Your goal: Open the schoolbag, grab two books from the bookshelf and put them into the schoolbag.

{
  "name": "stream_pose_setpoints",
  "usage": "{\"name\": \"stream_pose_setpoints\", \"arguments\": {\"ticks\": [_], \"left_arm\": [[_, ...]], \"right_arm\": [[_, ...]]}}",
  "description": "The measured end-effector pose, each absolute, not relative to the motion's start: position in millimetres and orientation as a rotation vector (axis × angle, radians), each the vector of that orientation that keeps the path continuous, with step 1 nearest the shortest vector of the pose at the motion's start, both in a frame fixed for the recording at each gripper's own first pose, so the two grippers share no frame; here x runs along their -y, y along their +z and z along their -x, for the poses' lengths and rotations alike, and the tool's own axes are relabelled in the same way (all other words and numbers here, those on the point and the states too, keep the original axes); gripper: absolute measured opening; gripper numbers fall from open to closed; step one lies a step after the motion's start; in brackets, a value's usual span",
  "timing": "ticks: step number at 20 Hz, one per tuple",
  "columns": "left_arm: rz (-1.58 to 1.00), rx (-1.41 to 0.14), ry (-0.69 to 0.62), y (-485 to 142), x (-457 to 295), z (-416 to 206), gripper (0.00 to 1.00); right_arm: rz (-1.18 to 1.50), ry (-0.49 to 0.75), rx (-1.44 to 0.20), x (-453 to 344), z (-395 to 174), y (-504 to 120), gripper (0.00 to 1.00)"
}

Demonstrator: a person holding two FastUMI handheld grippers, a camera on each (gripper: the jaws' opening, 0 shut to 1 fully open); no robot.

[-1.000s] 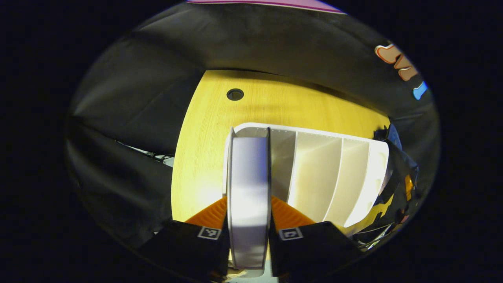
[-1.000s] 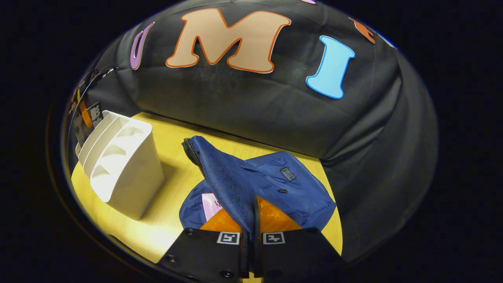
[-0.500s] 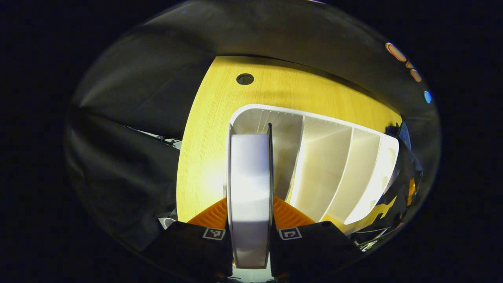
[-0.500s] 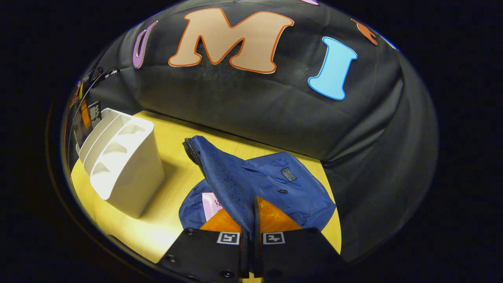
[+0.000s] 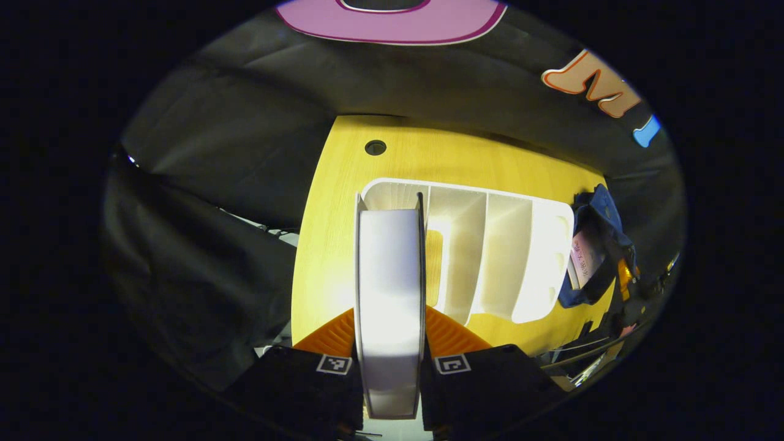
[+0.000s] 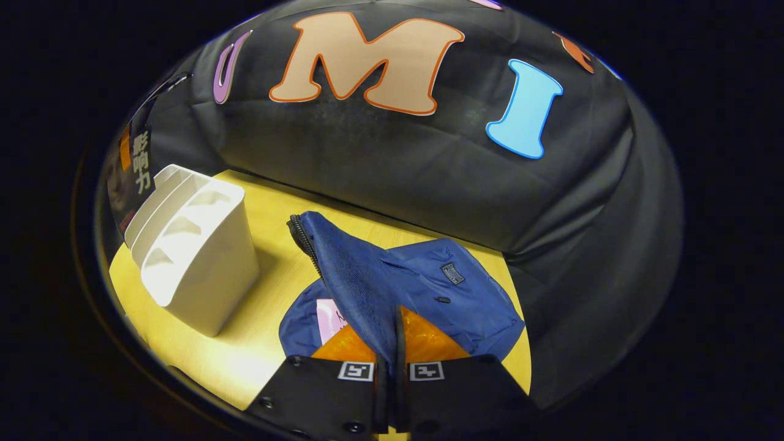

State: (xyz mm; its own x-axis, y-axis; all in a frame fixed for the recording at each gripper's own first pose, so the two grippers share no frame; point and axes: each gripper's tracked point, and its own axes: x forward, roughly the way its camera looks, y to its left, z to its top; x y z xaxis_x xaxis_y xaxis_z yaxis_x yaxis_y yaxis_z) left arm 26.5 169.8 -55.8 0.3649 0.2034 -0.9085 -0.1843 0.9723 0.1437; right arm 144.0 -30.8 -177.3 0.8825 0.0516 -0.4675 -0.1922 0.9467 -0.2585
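My left gripper (image 5: 390,318) is shut on a thick book (image 5: 389,294), seen page-edge on, held up above the white bookshelf (image 5: 490,245). In the right gripper view the same book (image 6: 131,177) shows its dark cover, raised over the bookshelf (image 6: 196,257). My right gripper (image 6: 395,334) is shut on the flap (image 6: 355,275) of the blue schoolbag (image 6: 453,294) and holds it up. A pink book (image 6: 329,318) lies inside the opened bag. In the left gripper view the schoolbag (image 5: 597,245) lies to the right of the shelf with the pink book (image 5: 585,260) in it.
The yellow wooden table (image 6: 275,208) carries shelf and bag; it has a round cable hole (image 5: 375,147) at the far side. Black cloth walls close in behind and beside the table. Cables (image 5: 588,352) hang past the table's right edge in the left gripper view.
The left gripper has lifted the book up out of the bookshelf's slot, so the shelf now looks smaller and farther. The right gripper keeps holding the flap up, barely moved.
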Motion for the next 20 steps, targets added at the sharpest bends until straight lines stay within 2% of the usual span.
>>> {"name": "stream_pose_setpoints", "arguments": {"ticks": [7,11,16,20], "left_arm": [[0.071,-1.066,0.227,-9,-124,7,0.35],[0.152,-0.969,0.144,7,-72,12,0.34],[0.320,-0.891,-0.011,1,8,13,0.35],[0.363,-0.851,-0.080,-20,51,6,0.34]], "right_arm": [[0.303,0.154,-0.468,31,-143,-176,0.07],[0.276,0.163,-0.471,30,-144,-176,0.07],[0.253,0.175,-0.473,33,-146,-175,0.07],[0.258,0.187,-0.473,35,-145,-175,0.07]]}}
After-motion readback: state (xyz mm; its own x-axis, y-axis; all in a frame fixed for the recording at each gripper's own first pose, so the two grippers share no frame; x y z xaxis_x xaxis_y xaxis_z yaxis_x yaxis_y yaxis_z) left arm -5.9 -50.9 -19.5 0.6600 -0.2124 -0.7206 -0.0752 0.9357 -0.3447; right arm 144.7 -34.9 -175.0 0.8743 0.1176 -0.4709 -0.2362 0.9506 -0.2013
